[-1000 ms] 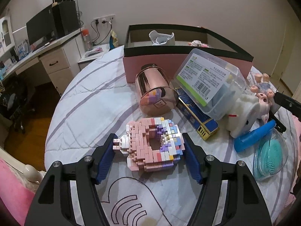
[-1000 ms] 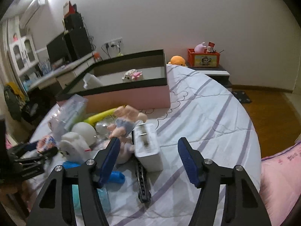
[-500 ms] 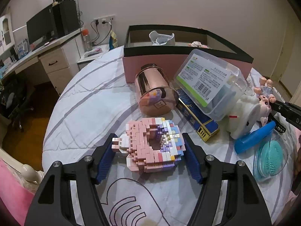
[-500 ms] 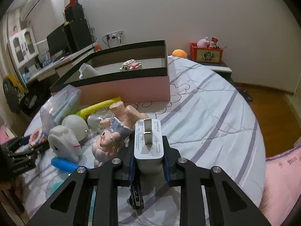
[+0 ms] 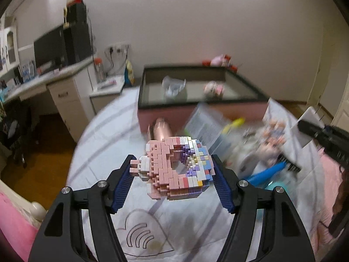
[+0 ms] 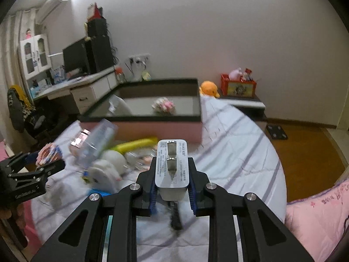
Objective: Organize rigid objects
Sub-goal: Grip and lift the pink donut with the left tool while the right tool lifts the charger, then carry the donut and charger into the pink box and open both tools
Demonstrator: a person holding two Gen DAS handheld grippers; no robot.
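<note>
My left gripper is shut on a pink, ring-shaped toy of small bricks, held clear above the striped bedspread. In the right wrist view my right gripper is shut on a white power adapter, prongs facing up, lifted off the bed. Ahead of both stands the pink box with a black rim, which holds a small flower toy and a clear plastic piece. The left gripper with its brick toy shows at the left edge of the right wrist view.
Blurred loose items lie in front of the box: a rose-gold can, a clear lidded box, a yellow tube, a white toy, a blue handle. A desk with a monitor stands left, a low shelf right.
The right gripper shut on the white adapter and raised it. The left gripper lifted the brick toy off the bed; both views tilted up toward the box.
</note>
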